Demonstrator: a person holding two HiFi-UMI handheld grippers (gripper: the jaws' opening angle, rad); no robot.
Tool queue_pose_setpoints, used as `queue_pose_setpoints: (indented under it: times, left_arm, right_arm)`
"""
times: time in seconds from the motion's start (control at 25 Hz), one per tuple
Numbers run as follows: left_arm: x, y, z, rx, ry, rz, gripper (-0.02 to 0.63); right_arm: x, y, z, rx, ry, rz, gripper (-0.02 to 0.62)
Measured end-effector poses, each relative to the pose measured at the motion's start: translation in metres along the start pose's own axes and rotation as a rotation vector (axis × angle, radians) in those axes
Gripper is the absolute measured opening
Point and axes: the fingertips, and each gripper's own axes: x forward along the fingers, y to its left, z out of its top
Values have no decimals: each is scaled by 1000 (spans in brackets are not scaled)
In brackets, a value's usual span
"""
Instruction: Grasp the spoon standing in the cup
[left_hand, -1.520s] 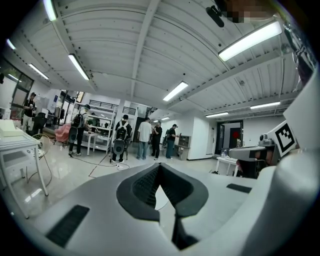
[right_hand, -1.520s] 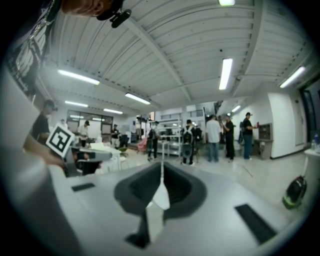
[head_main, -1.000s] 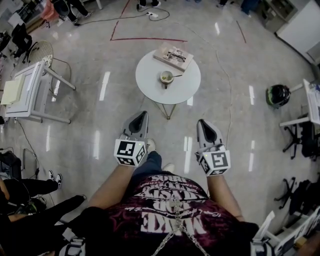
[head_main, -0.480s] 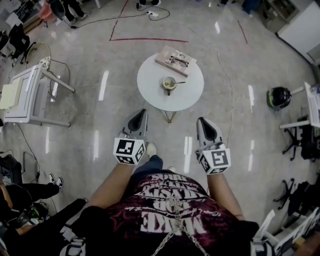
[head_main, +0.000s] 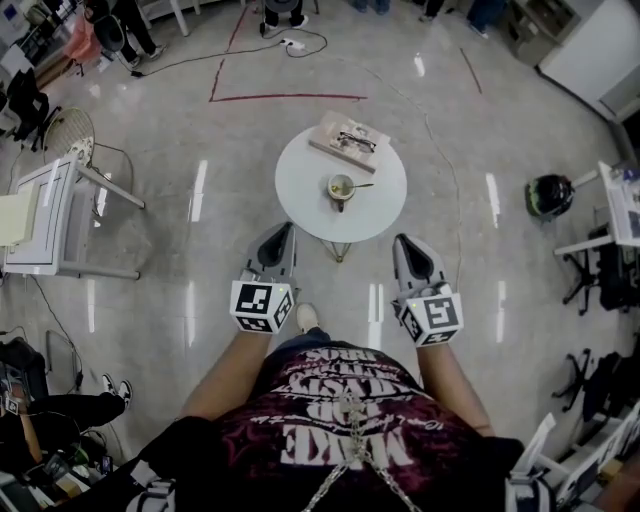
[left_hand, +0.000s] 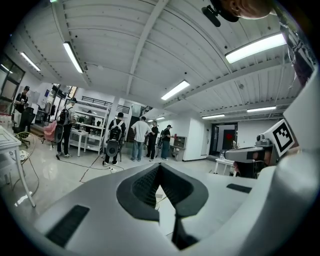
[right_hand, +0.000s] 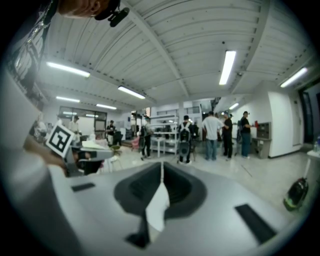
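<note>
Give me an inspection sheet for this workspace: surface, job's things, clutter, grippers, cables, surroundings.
Surface: round white table, ahead of both grippers, mostly bare.
Job's things: cup near the table's middle; spoon in it, handle leaning out to the right; neither touched.
Clutter: book at the far edge, glasses lying on it.
Grippers: left gripper and right gripper both shut and empty, short of the table.
Cables: power strip with cord on the floor beyond the table; thin cable passing its right side.
Surroundings: white desk at left, dark helmet-like object on the floor at right, red floor tape, people far off.
</note>
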Motion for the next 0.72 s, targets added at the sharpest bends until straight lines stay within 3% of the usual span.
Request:
queue_pose_setpoints:
  times: [0.4, 0.72]
  left_arm:
    - [14, 27, 4, -19, -12, -43, 23]
    - [25, 53, 13, -31, -22, -10, 23]
  right_arm:
    - [15, 5, 9, -31, 4, -69, 37]
    - [11, -18, 19, -61, -10, -145, 37]
